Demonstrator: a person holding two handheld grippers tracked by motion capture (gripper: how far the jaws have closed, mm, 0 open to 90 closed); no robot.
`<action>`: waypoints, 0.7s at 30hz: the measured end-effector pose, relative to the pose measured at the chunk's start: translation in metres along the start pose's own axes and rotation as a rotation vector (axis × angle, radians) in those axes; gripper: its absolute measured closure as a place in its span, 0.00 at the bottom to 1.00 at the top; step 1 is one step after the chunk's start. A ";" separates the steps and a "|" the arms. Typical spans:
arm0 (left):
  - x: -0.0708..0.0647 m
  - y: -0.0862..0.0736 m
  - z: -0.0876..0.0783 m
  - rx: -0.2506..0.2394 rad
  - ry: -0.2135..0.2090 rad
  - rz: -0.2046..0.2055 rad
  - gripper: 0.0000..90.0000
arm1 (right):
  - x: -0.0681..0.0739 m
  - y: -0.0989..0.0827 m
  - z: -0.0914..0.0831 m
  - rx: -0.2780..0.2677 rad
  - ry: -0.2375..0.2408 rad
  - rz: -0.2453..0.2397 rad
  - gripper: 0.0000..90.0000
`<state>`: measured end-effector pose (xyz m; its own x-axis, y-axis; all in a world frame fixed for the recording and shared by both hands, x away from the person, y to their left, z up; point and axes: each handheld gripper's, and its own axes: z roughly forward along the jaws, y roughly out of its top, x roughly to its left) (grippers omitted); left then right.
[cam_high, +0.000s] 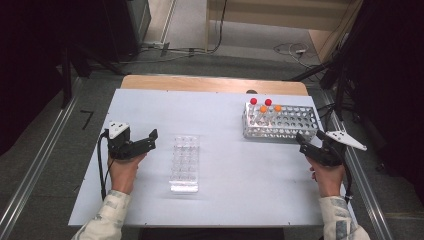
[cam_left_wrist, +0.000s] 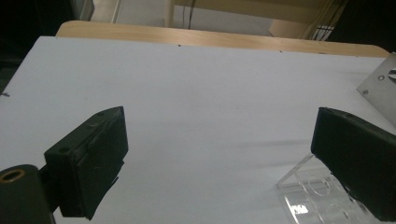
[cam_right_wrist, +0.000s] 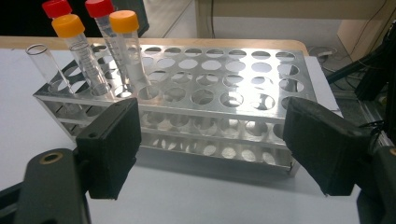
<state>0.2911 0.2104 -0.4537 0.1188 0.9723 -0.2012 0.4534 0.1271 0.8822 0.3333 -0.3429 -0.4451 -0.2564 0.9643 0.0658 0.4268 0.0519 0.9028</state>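
The right hand-held gripper (cam_high: 310, 143) sits at the right edge of the white desk (cam_high: 225, 200), its jaws spread wide with nothing between them. In the high view the metal test-tube rack (cam_high: 295, 122) lies just beyond it, at about 11 o'clock from the jaw tips and close to them but not touching. The rack's long axis runs across the desk, from 9 to 3 o'clock. The capped tubes stand bunched at its far left corner: two red-capped tubes (cam_high: 260, 102) at the back and two orange-capped tubes (cam_high: 270, 108) just in front of them. In the right gripper view one uncapped glass tube (cam_right_wrist: 49, 70) leans beside them at the rack's left end, and the rack's near long wall faces the open jaws square on.

The left hand-held gripper (cam_high: 150, 140) is likewise wide open and holds nothing. It points toward 2 o'clock, and the clear acrylic tube rack (cam_high: 184, 162) lies just off its jaws at about 4 o'clock, its long axis running from 12 to 6 o'clock. In the left gripper view a corner of that clear rack (cam_left_wrist: 308, 186) shows beside the right-hand jaw.

My judgement is that the right hand is the nearer one for the tubes, but it would have to travel leftward along the metal rack to reach them.
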 end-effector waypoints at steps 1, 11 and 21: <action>0.002 0.001 0.000 -0.008 0.003 -0.019 0.05 | 0.002 0.000 0.001 -0.001 0.005 -0.005 0.21; 0.004 0.001 -0.001 -0.019 0.033 -0.024 0.05 | 0.016 0.002 0.011 0.006 0.036 -0.039 0.22; 0.003 0.001 -0.002 -0.026 0.030 -0.025 0.05 | 0.026 0.003 0.014 0.006 0.057 -0.049 0.23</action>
<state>0.2902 0.2134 -0.4525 0.0812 0.9742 -0.2106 0.4328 0.1559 0.8879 0.3405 -0.3138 -0.4463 -0.3260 0.9442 0.0458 0.4180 0.1005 0.9028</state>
